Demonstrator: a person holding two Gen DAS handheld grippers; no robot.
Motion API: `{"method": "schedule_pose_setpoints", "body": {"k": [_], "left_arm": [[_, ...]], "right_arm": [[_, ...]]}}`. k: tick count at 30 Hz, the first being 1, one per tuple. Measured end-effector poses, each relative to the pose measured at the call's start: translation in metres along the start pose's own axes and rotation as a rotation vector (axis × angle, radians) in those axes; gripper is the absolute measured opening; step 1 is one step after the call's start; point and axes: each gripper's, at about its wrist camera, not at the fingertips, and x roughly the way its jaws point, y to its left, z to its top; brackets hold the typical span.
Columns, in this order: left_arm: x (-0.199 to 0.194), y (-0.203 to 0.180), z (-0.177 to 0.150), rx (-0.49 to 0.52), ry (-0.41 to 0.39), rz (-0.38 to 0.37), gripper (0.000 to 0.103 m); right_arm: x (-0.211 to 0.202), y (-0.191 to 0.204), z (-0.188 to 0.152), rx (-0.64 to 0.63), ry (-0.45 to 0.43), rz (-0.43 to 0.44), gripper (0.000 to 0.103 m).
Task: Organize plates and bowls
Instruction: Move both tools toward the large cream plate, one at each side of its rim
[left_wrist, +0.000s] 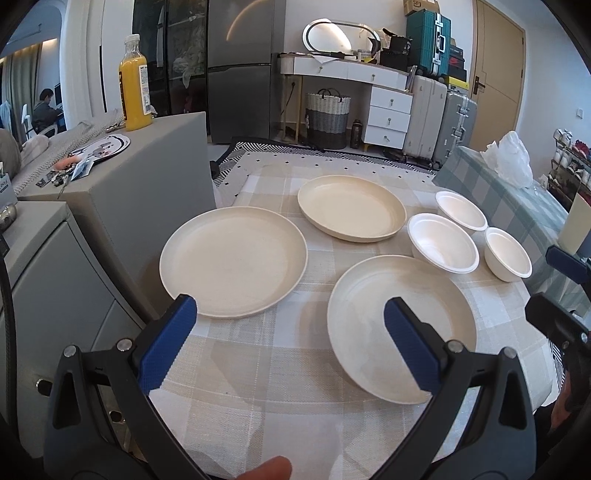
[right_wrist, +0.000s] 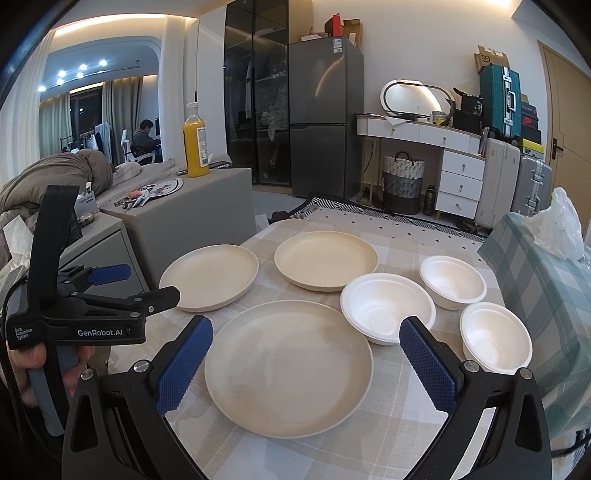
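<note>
Three cream plates and three white foam bowls sit apart on a checked cloth covering the bench (right_wrist: 424, 398). The near plate (right_wrist: 288, 367) lies closest, the left plate (right_wrist: 208, 277) and far plate (right_wrist: 325, 260) beyond it, with the bowls (right_wrist: 386, 308) clustered at right. The left gripper (left_wrist: 290, 306) and right gripper (right_wrist: 306, 326) hover above, jaws wide open, apparently touching nothing.

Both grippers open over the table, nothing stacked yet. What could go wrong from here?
1. The left plate sits near the table edge; a nudge might slide it off.
2. The three foam bowls look light and sit close together; gripping one could knock its neighbours.
3. The left gripper and right gripper both hover by the near plate and may collide.
</note>
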Motion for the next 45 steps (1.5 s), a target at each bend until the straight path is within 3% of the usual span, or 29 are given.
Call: {"method": "schedule_pose_setpoints", "body": {"k": [8, 19, 30, 45], "left_arm": [[-0.001, 0.021, 0.014, -0.045, -0.01, 0.034, 0.101], [0.007, 0.035, 0.047, 0.004, -0.021, 0.125, 0.101], [0.029, 0.06, 0.061, -0.042, 0.012, 0.119, 0.101], [0.071, 0.098, 0.063, -0.072, 0.102, 0.184, 0.101]], "right_arm": [[0.018, 0.014, 0.021, -0.031, 0.029, 0.016, 0.103], [0.047, 0.022, 0.052, -0.033, 0.056, 0.034, 0.103], [0.082, 0.031, 0.074, -0.042, 0.083, 0.062, 0.103], [0.134, 0.055, 0.091, -0.059, 0.135, 0.104, 0.103]]}}
